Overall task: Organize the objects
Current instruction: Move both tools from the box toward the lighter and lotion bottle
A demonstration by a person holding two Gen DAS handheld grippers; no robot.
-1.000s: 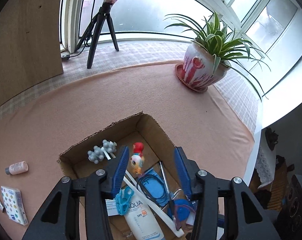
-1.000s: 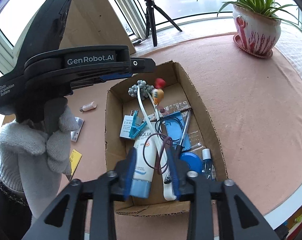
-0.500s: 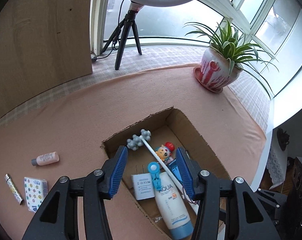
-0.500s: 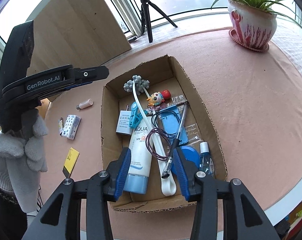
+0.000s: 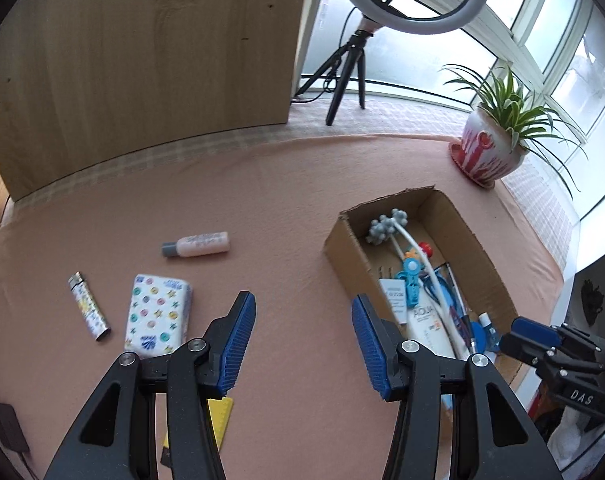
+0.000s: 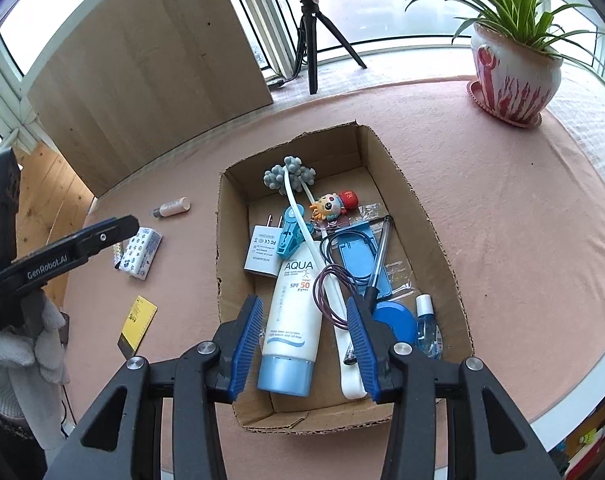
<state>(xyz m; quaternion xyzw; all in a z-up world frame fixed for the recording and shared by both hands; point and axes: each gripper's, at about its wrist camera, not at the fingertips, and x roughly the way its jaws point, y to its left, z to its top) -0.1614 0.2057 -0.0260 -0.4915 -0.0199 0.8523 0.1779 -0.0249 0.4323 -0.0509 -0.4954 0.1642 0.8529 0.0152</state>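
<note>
A cardboard box [image 6: 426, 216] [image 5: 472, 240] lies on the pink table and holds a sunscreen tube [image 6: 294, 312], a white charger [image 6: 262, 252], a small doll [image 6: 334, 204], a pen and several other items. Left of the box lie a small pink bottle [image 5: 198, 244] [image 6: 172, 207], a patterned tissue pack [image 5: 158, 316] [image 6: 140, 252], a lighter [image 5: 88, 306] and a yellow card [image 6: 138, 320] [image 5: 218, 420]. My left gripper [image 5: 302, 344] is open and empty above the bare cloth between tissue pack and box. My right gripper [image 6: 304, 344] is open above the box's near end, holding nothing.
A potted plant [image 6: 514, 68] [image 5: 490, 148] stands at the far right of the table. A ring light on a tripod [image 5: 350, 72] and a wooden board [image 5: 142, 40] stand behind. The table's edge [image 6: 574, 404] runs close to the box's right side. A gloved hand [image 6: 18, 352] holds the left gripper.
My left gripper has swung left, away from the box, and now faces the loose items on the cloth. My right gripper has pulled back and risen slightly over the box.
</note>
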